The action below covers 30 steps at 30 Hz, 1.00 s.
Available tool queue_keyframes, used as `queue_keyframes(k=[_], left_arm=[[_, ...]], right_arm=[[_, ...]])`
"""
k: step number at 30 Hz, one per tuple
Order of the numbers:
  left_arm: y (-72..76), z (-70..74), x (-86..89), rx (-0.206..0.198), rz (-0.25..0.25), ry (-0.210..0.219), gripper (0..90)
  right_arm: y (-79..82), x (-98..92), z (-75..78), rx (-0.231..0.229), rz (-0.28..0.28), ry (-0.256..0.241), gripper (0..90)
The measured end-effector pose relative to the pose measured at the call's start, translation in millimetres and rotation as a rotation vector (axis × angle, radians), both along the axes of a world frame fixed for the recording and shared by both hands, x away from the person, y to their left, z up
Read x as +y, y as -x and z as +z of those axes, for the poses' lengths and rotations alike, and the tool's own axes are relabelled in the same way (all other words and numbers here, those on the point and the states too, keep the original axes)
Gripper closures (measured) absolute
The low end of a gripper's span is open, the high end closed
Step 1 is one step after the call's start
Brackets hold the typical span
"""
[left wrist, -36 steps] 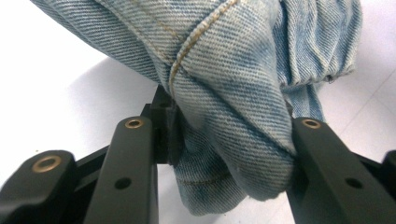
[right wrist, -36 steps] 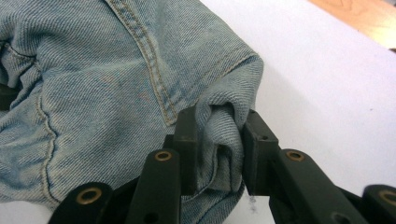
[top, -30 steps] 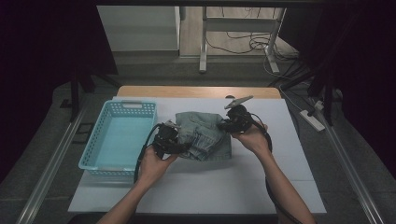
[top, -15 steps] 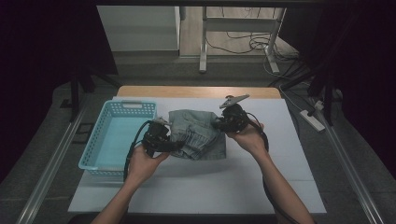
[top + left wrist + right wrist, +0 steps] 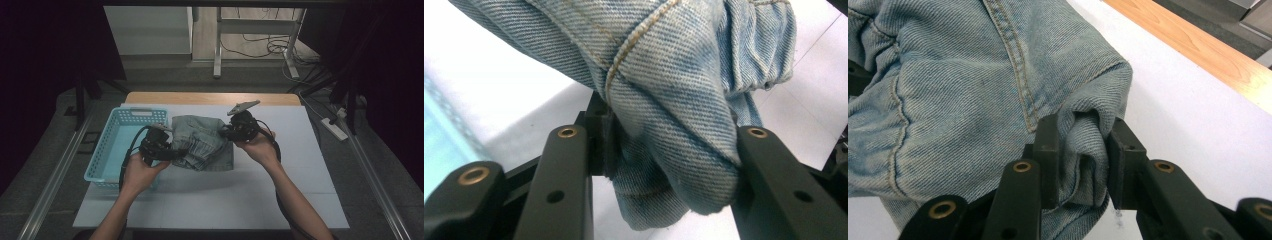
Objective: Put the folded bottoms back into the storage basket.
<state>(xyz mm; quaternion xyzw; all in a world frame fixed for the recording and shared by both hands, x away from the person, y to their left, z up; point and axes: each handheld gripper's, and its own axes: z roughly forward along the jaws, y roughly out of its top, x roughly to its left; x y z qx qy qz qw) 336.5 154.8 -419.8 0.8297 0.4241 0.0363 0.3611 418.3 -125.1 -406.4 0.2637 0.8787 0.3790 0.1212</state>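
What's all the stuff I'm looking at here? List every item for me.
denim garment: one, faded blue, bunched mid-table between the grippers.
basket: one, light blue plastic, left of the garment.
table: one, white top, wooden strip along the far edge.
power strip: one, white, on the floor to the right.
cables: several, dark, on the far floor.
left gripper: one, black, clamped on the garment's fold.
right gripper: one, black, clamped on the garment's edge.
hands: two, one holding each gripper.
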Motion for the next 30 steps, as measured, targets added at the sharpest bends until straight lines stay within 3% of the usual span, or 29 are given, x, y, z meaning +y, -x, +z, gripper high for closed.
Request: queue_keyframes(k=[11, 30], left_arm=[[1.6, 8.4, 23.4, 0.003, -0.002, -0.032, 59.0], [4.4, 19.8, 77.4, -0.005, 0.033, -0.035, 58.8]], right_arm=[[-0.9, 22.6, 2.5, 0.009, 0.028, -0.017, 71.0], [-10.6, 74.0, 10.3, 0.022, 0.084, -0.051, 70.9]])
